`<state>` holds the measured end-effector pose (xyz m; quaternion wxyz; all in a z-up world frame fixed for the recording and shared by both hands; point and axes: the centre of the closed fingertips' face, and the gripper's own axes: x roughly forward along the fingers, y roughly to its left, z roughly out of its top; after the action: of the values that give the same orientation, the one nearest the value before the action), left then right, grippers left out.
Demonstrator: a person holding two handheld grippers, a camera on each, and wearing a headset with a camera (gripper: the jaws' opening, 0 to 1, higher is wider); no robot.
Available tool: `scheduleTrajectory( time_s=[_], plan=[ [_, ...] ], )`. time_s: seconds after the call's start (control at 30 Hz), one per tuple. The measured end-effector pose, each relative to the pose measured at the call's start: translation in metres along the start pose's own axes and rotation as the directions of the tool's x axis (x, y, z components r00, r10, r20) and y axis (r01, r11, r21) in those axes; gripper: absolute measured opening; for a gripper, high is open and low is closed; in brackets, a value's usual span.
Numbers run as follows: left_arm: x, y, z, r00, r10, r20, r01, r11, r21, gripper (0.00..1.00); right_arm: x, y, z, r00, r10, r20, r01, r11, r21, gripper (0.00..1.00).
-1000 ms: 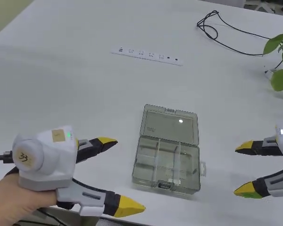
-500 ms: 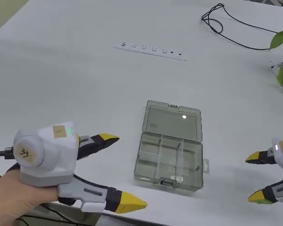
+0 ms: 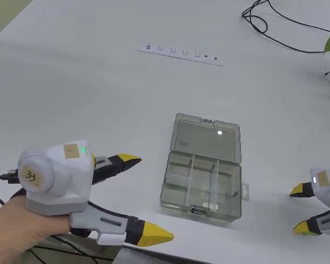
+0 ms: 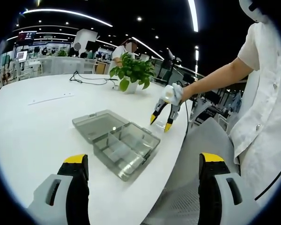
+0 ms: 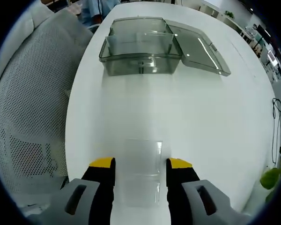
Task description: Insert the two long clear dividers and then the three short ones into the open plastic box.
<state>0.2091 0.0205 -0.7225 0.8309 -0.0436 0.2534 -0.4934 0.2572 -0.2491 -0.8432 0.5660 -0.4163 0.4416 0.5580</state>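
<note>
The open plastic box sits on the white surface, its lid folded flat on the far side. Clear partitions already stand inside the box and split it into compartments.

To the left of the box, the left hand-held gripper hangs just above the surface, its yellow-tipped jaws spread wide and holding nothing. In its own view, the left hand-held gripper points across the box at the other gripper.

To the right of the box and well apart from it, the right hand-held gripper is low near the surface with its jaws apart. In the right gripper view, the right hand-held gripper has one jaw on either side of a flat clear divider that lies on the surface. Whether the jaws touch the divider cannot be told.

Beyond the box's lid lie a white power strip and, farther right, a black cable.
</note>
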Motion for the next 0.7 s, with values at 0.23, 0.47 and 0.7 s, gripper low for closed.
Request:
scheduleTrajectory(
  time_s=[0.23,0.47,0.7],
  plan=[
    [0.001,0.001,0.0,1.0,0.001,0.003,-0.001,1.0,-0.007,1.0,0.002,-0.005,-0.005,0.9994,-0.029,-0.021,0.029,0.999,-0.018,0.39],
    [0.0,0.001,0.001,1.0,0.003,0.006,-0.003,1.0,-0.005,1.0,0.004,-0.007,-0.008,0.9992,-0.03,-0.026,0.03,0.999,-0.016,0.35],
    [-0.001,0.001,0.0,1.0,0.005,0.002,-0.005,1.0,-0.003,1.0,0.006,-0.009,-0.011,0.9989,-0.031,-0.034,0.03,0.999,-0.022,0.33]
  ],
)
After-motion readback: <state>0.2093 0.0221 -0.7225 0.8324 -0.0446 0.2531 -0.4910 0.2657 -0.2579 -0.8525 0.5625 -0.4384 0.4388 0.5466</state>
